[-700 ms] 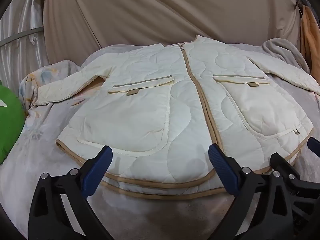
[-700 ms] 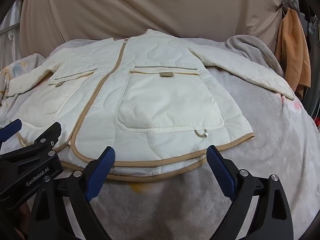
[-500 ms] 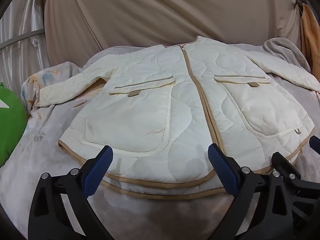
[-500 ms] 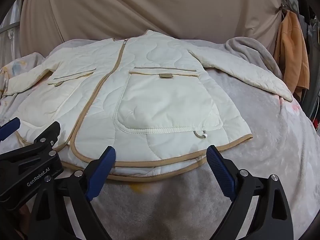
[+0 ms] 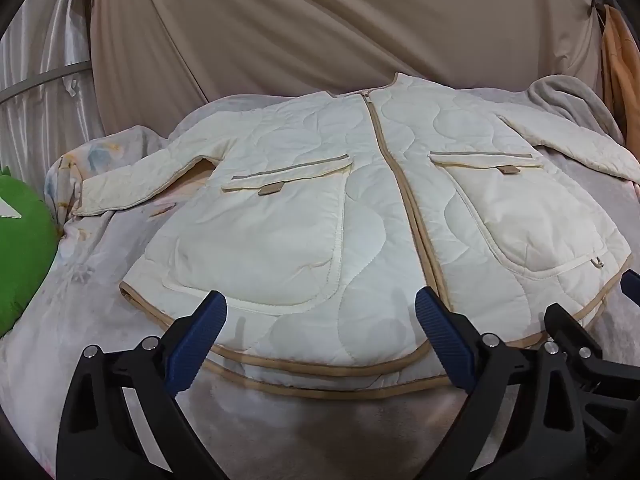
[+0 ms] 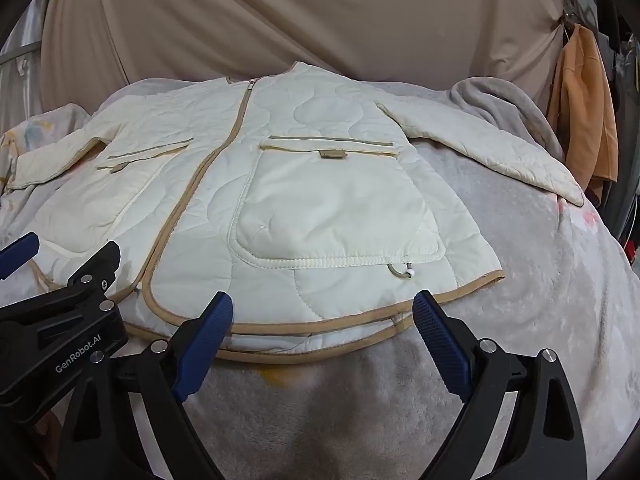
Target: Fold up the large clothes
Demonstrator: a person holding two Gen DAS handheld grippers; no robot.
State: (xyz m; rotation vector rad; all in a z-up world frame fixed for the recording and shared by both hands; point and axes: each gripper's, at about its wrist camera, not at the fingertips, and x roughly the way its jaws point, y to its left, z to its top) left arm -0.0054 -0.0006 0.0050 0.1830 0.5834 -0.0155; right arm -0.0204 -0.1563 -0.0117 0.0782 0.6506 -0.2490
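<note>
Green cushion [image 5: 22, 248]: cut off by the left edge, only part shows;
Orange cloth [image 6: 582, 116]: its far side goes behind the dark rim;
Jacket [image 5: 360, 216] back: hidden underneath;
Small pocket tag [image 6: 332, 154]: too tiny to read

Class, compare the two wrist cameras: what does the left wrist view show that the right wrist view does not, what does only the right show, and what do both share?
Only the left wrist view shows the green cushion at the left edge.

Only the right wrist view shows the end of the jacket's right-hand sleeve and the "GenRobot.AI" lettering on the left gripper.

Both show the cream quilted jacket lying flat, zipped, on the grey blanket, the beige backdrop, the hanging orange garment, and the right gripper, open.
</note>
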